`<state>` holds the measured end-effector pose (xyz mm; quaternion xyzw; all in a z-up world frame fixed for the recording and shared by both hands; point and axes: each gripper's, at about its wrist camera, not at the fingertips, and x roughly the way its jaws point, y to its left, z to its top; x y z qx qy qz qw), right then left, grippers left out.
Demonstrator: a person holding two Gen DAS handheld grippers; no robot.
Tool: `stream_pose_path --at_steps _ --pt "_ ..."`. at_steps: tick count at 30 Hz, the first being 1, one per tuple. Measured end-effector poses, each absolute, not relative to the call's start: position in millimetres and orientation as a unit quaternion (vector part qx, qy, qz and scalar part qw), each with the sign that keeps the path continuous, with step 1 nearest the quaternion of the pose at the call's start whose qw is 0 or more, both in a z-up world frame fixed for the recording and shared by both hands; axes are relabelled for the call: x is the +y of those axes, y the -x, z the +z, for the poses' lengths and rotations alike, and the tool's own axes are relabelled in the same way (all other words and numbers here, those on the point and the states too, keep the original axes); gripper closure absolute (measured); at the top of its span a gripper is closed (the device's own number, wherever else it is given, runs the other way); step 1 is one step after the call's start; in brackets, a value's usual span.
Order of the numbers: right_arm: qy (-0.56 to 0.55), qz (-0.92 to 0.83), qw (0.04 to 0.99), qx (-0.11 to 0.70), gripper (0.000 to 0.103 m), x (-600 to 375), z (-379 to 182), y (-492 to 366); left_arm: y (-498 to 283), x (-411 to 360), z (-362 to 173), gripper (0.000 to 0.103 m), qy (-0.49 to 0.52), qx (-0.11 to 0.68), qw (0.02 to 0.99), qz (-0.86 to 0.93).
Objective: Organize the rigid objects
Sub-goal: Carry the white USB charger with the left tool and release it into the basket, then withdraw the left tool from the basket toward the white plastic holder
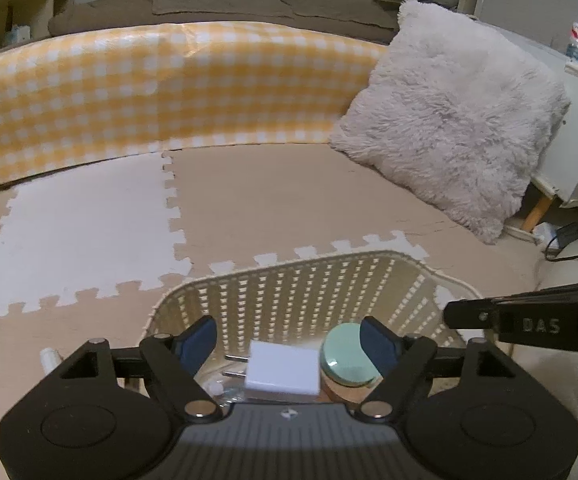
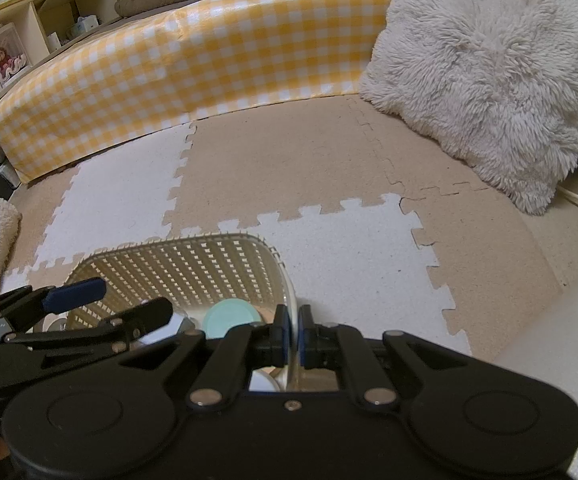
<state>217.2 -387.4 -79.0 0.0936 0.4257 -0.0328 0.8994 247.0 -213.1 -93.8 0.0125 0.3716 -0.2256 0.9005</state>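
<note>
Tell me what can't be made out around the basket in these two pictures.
- Basket floor: left wrist view, hidden by the left hand-held gripper.
- Clear item beside the white charger: too blurred.
- Basket near wall: right wrist view, covered by the right hand-held gripper.

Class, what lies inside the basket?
Inside the basket: a white plug adapter, a teal-lidded jar and some small white bits. The left gripper hides the rest of the floor.
</note>
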Motion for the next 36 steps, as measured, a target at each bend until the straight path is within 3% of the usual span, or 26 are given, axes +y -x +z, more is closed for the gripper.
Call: stream_pose_path --at_steps 7,25,36 --pt "-0.094 -0.033 0.899 0.426 0.098 -387.5 -79.0 -217.2 -240.9 -214.9 -91.1 0.023 -0.01 0.385 0.892 -0.235" --pt "-0.093 -0.033 0.899 0.426 0.098 -387.4 -79.0 -217.2 -210.0 -203.4 -76.3 0.001 -0.032 0.374 0.889 -0.261" --pt "-0.091 -0.033 0.899 0.427 0.098 -388.2 -78.5 -216.2 -176.6 -164.4 -50.5 0.0 -0.018 0.323 0.896 -0.303"
